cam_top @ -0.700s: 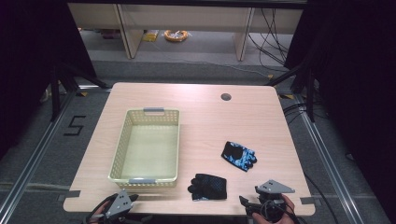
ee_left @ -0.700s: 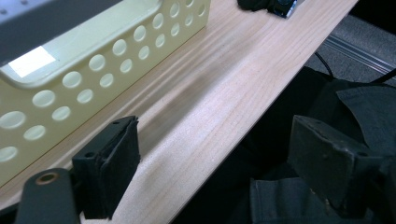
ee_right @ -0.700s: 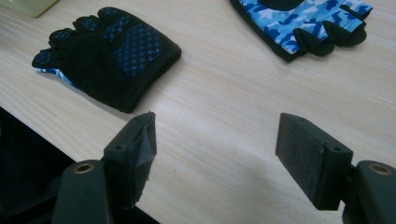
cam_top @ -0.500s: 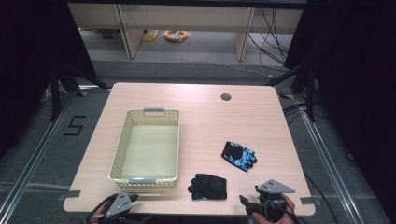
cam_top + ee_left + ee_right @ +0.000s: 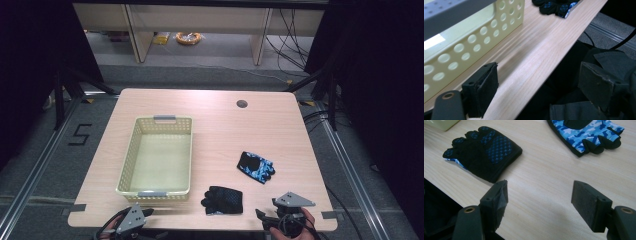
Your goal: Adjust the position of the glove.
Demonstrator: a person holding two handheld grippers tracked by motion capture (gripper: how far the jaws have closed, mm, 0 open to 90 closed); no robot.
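The wooden surface [image 5: 215, 125] carries a cream basket [image 5: 158, 155] at its left. Near the front edge lies a black glove [image 5: 223, 199]; a blue camouflage glove [image 5: 255, 167] sits just beyond, apart. The right tool [image 5: 280, 220] and left tool [image 5: 131, 222] hover at that edge, jaws spread, empty.

Camouflage glove [image 5: 586, 135]: wrist end cut off by the right gripper view's top edge. Basket [image 5: 471, 42]: far side beyond the left gripper view's frame.
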